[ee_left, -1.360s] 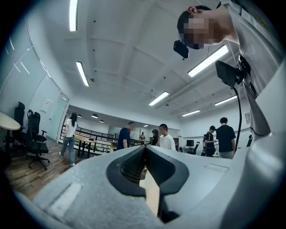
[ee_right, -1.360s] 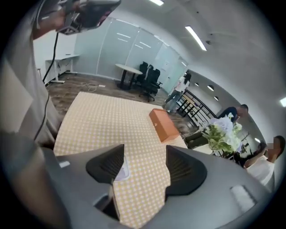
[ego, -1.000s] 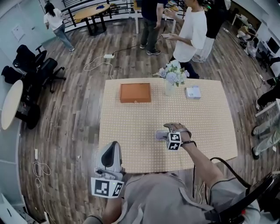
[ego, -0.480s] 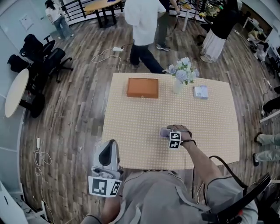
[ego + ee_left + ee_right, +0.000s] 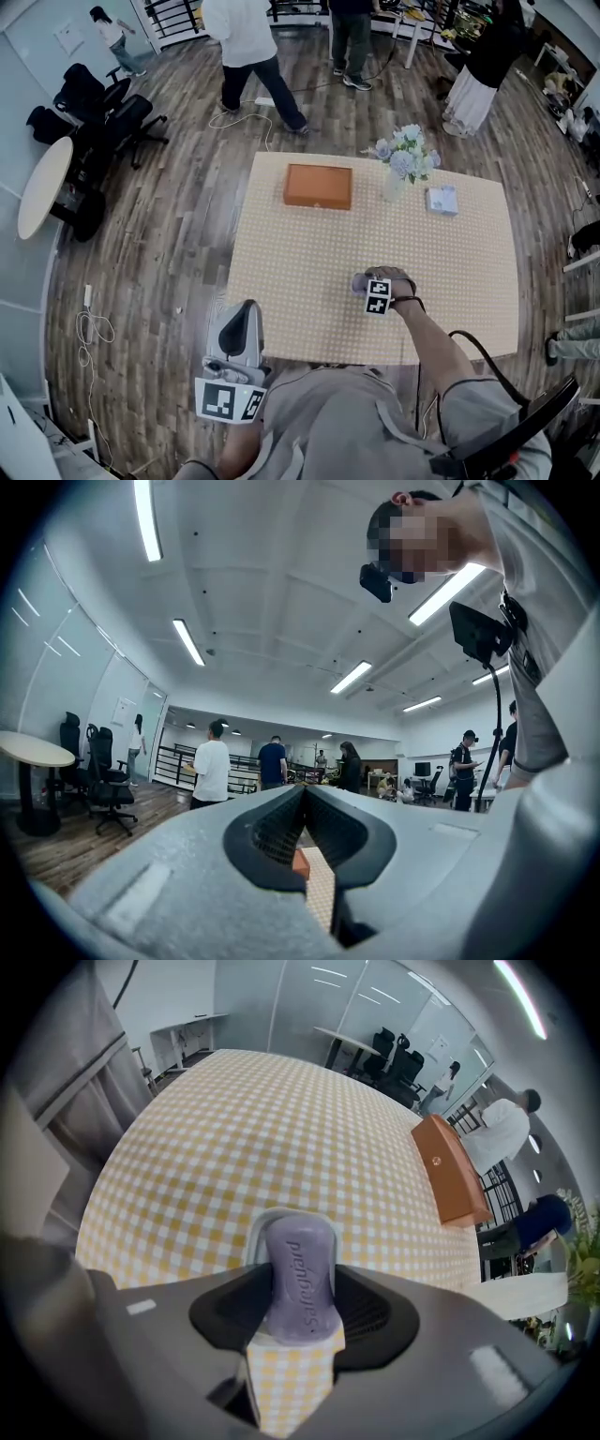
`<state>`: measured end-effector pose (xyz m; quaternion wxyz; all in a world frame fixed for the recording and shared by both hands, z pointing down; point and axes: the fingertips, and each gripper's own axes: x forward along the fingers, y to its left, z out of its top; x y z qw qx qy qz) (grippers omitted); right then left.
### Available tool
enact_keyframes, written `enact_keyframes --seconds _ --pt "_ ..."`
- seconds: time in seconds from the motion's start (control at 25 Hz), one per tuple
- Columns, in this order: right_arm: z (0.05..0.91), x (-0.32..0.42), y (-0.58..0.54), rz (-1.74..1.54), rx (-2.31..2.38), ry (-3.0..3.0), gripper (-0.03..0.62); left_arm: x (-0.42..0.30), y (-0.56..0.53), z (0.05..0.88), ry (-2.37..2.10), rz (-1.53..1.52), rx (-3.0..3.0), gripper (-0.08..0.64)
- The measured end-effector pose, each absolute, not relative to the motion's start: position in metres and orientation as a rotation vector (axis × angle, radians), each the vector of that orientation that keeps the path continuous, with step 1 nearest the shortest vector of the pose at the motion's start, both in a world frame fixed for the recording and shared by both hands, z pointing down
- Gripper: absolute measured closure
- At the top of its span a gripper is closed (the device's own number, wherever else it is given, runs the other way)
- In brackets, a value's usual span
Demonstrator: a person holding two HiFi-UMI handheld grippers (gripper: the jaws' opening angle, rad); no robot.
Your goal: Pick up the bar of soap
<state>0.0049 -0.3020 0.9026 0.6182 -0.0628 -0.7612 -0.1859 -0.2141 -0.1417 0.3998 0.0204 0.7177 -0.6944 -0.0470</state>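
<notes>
The left hand-held gripper [image 5: 246, 309] hangs off the bench [image 5: 300, 272] at about 7 o'clock, beyond its near edge. Its jaws are drawn together with nothing between them, only a thin slit left. An orange box [image 5: 319, 186] lies flat on the checked cloth at 11 o'clock, close to the far edge. Just on the 6 o'clock side of the bench's middle, the right hand-held gripper [image 5: 360, 281] reaches in low over the cloth. Its jaws are closing on the bar of soap [image 5: 300, 1279], and the pads look to be against its two long sides. The purple bar stands on edge, stamped face up, its far end over the pale rim of a dish [image 5: 253, 1237]. A vase of flowers [image 5: 401, 159] stands at 1 o'clock. A small white box [image 5: 441, 200] lies just beside it, toward 2 o'clock. People stand on the wooden floor beyond the far edge.
</notes>
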Motion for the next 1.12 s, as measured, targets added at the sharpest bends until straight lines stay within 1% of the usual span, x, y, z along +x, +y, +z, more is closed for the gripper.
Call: enact_keyframes --seconds 0.2,0.32,0.6,0.96,1.12 --pt "0.906 0.005 -0.307 -0.457 -0.107 -1.752 0.393 -0.221 -0.141 0.401 -2.178 -0.139 2.202 0.566" --pt "0.906 0.001 -0.306 -0.415 -0.082 -1.746 0.403 -0.218 -0.142 0.402 -2.174 -0.144 2.201 0.566" --pt "0.902 -0.001 -0.305 -0.346 -0.037 -1.782 0.405 -0.215 -0.147 0.402 -2.148 -0.146 2.225 0.566" --pt "0.889 0.005 -0.308 -0.312 0.093 -1.883 0.411 -0.217 -0.150 0.405 -2.142 -0.152 2.228 0.566" --pt "0.867 0.001 -0.316 -0.276 0.206 -1.973 0.413 -0.215 -0.152 0.402 -2.131 -0.162 2.243 0.566"
